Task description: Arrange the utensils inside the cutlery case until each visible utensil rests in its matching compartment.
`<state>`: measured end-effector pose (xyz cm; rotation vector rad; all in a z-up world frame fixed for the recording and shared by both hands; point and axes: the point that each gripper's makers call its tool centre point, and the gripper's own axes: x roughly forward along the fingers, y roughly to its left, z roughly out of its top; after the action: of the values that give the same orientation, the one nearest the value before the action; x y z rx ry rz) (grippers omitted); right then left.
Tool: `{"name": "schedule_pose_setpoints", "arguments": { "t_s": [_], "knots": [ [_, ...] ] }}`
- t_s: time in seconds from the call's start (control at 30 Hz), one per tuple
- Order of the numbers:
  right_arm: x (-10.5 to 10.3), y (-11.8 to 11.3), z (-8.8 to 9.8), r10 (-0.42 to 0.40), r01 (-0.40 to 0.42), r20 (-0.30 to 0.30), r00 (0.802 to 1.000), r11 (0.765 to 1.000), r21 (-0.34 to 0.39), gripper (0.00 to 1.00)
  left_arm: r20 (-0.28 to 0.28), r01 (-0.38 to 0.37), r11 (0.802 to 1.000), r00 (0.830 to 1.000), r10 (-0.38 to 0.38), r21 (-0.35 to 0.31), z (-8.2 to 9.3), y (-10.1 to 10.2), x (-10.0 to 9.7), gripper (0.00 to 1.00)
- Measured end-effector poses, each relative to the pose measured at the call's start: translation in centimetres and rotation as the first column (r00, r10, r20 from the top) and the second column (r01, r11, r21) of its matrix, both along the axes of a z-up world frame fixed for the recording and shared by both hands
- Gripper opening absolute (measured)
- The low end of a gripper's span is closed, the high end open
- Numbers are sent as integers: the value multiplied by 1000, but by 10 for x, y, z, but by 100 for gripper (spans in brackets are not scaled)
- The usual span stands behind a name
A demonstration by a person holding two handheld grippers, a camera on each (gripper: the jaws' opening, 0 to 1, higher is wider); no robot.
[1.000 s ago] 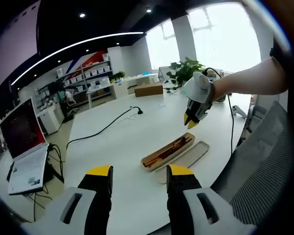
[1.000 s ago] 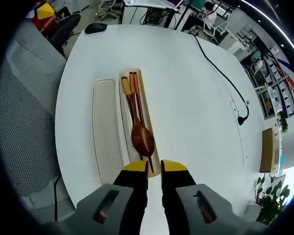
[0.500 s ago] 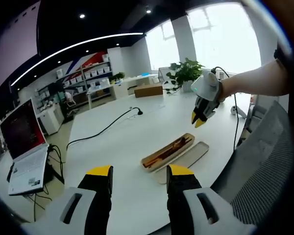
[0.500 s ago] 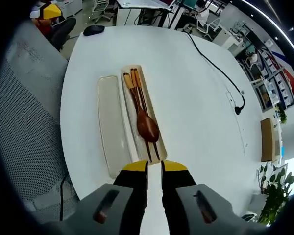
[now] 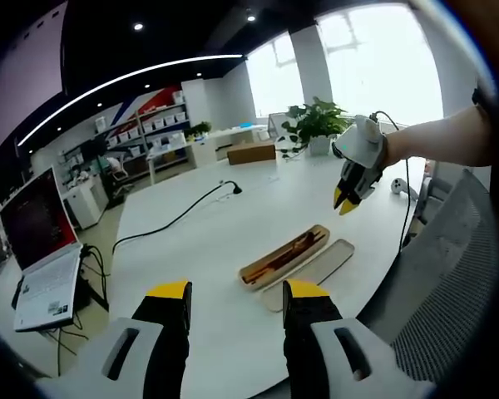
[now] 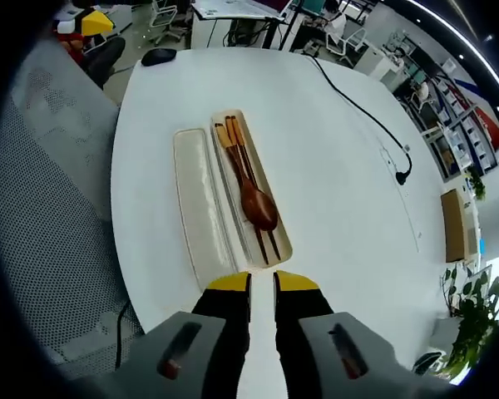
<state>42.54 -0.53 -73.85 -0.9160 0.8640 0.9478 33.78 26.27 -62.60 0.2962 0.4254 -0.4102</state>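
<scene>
A tan cutlery case lies open on the white table. Inside it rest a wooden spoon and a pair of chopsticks, lengthwise side by side. The case's pale lid lies flat beside it. My right gripper hangs above the case's near end, shut with nothing in it. In the left gripper view that same gripper floats high over the table's far side. My left gripper stands open near the table's edge, short of the case.
A black cable runs across the table to a plug. A computer mouse sits at the table's end. A grey mesh chair stands beside the table. A laptop is off to the left, a plant at the back.
My right gripper has lifted up and back from the case, staying shut; in the left gripper view it drifts right and away. The left gripper has not moved.
</scene>
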Motion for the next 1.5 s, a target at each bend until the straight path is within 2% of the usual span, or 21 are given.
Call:
{"name": "schedule_pose_setpoints", "arguments": {
  "t_s": [0.33, 0.47, 0.53, 0.67, 0.8, 0.87, 0.9, 0.93, 0.97, 1.07, 1.13, 1.23, 1.3, 1.33, 1.4, 1.5],
  "knots": [
    [-15, -5, 1, -41, 42, -18, 999, 997, 63, 7, -4, 6, 1000, 1000, -6, -4, -1, -2, 0, 45],
    [-18, -7, 3, -42, 44, -20, 999, 996, 81, 9, -15, 41, 999, 999, -41, 20, -4, -8, -2, 45],
    [-20, -10, 3, -35, 37, -19, 999, 995, 91, 11, -17, 68, 998, 998, -68, 11, -4, -12, -3, 44],
    [-26, -20, 3, -38, 41, -30, 999, 993, 112, 11, -57, 89, 996, 994, -90, -14, -8, -16, -4, 44],
    [-37, -30, -3, -22, 28, -50, 999, 992, 124, 14, -115, 136, 990, 984, -139, -35, -13, -25, -6, 45],
    [-44, -32, -7, 42, -36, -39, 998, 991, 125, 16, -165, 220, 975, 962, -219, -16, -20, -32, -8, 44],
    [-48, -33, -9, 60, -54, -36, 998, 990, 133, 17, -212, 249, 968, 944, -251, -38, -24, -37, -12, 43],
    [-49, -35, -11, 48, -41, -48, 998, 990, 134, 17, -217, 279, 958, 934, -285, -59, -25, -42, -9, 42],
    [-52, -36, -15, 41, -31, -69, 997, 990, 136, 17, -212, 295, 954, 930, -300, -56, -26, -44, -6, 42],
    [-56, -36, -19, 69, -59, -73, 995, 990, 131, 17, -255, 345, 938, 910, -328, 22, -41, -40, 2, 42],
    [-58, -36, -21, 84, -73, -79, 993, 989, 131, 18, -262, 366, 930, 902, -344, 38, -47, -40, 7, 43],
    [-60, -34, -26, 96, -81, -105, 990, 987, 141, 19, -315, 437, 898, 861, -400, 55, -65, -43, 10, 43],
    [-61, -33, -30, 122, -107, -108, 987, 985, 137, 20, -341, 516, 855, 813, -472, 45, -76, -51, 5, 42],
    [-60, -33, -33, 133, -119, -106, 986, 984, 129, 21, -355, 544, 837, 795, -492, 59, -83, -53, 6, 43],
    [-59, -31, -38, 133, -117, -121, 984, 985, 128, 23, -378, 569, 816, 780, -498, 99, -95, -54, 11, 46],
    [-57, -31, -45, 137, -120, -136, 981, 985, 123, 24, -404, 594, 798, 758, -512, 104, -108, -59, 19, 50]
  ]
}}
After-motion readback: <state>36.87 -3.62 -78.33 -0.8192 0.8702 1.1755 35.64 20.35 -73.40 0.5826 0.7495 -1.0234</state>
